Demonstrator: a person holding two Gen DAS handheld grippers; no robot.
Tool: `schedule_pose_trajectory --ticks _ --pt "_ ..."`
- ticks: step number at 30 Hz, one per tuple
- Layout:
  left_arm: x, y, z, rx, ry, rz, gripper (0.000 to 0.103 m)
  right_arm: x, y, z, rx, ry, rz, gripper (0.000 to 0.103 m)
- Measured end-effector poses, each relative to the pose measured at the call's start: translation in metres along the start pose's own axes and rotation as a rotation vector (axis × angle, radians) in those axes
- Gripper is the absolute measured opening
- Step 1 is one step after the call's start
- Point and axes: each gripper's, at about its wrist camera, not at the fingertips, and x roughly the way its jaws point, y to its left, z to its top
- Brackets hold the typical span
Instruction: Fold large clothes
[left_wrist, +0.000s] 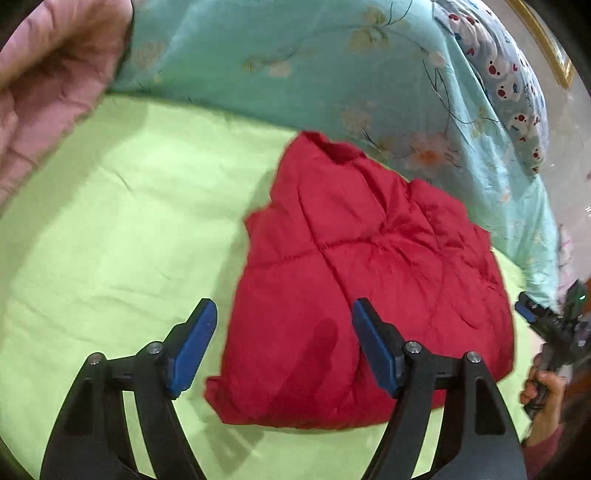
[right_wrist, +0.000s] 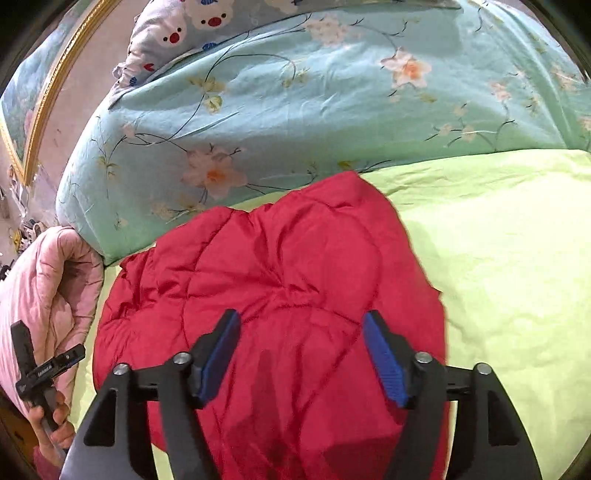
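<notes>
Red jacket (left_wrist: 369, 280) folded, collar toward quilt (left_wrist: 295, 55).

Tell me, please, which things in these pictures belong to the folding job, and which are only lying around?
For the job:
red padded jacket, lying folded on the green sheet
left gripper, open
right gripper, open

Only lying around:
floral quilt
pink padded garment
cartoon-print pillow

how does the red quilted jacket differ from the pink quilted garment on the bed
The red quilted jacket lies as a compact folded bundle in the middle of the lime green sheet; the pink quilted garment sits loosely bunched at the bed's edge. The red is deep and saturated, the pink pale. Both are puffy, stitched, and touched by neither gripper.
</notes>
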Motion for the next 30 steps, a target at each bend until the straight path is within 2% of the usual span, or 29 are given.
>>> schedule_pose_trajectory --ticks 2,4,6,8,10,12,13,15,17,19,22,25,30 --pt "0.008 0.004 -0.002 -0.006 0.035 -0.041 0.076 -0.007 -0.007 -0.004 -0.003 0.012 -0.003 0.075" --pt "0.018 0.006 -0.003 -0.003 0.066 -0.033 0.077 -0.011 -0.015 -0.008 0.001 0.024 -0.014 0.077" --pt "0.025 0.01 -0.006 -0.009 0.084 -0.044 0.085 -0.013 -0.024 -0.011 0.012 0.03 -0.025 0.077" --pt "0.031 0.016 -0.006 -0.028 0.095 -0.082 0.085 -0.014 -0.035 -0.013 0.036 0.036 -0.032 0.077" --pt "0.037 0.02 -0.005 -0.043 0.112 -0.102 0.09 -0.013 -0.048 -0.015 0.066 0.047 -0.033 0.079" --pt "0.043 0.023 -0.006 -0.041 0.12 -0.098 0.103 -0.007 -0.062 -0.016 0.105 0.074 -0.023 0.08" --pt "0.048 0.024 -0.005 -0.042 0.123 -0.089 0.103 -0.002 -0.068 -0.017 0.124 0.092 0.004 0.08" --pt "0.06 0.029 -0.005 -0.062 0.153 -0.131 0.103 0.01 -0.078 -0.019 0.171 0.137 0.076 0.081" --pt "0.067 0.034 -0.004 -0.097 0.17 -0.173 0.103 0.028 -0.084 -0.022 0.196 0.207 0.108 0.085" --pt "0.076 0.036 -0.004 -0.123 0.188 -0.211 0.103 0.042 -0.092 -0.025 0.225 0.24 0.161 0.094" --pt "0.084 0.03 -0.004 -0.127 0.194 -0.234 0.103 0.057 -0.104 -0.026 0.275 0.268 0.205 0.101" --pt "0.09 0.019 -0.006 -0.108 0.206 -0.251 0.103 0.068 -0.11 -0.026 0.309 0.296 0.252 0.103" --pt "0.097 0.01 -0.005 -0.092 0.215 -0.279 0.103 0.077 -0.102 -0.022 0.287 0.326 0.277 0.102"
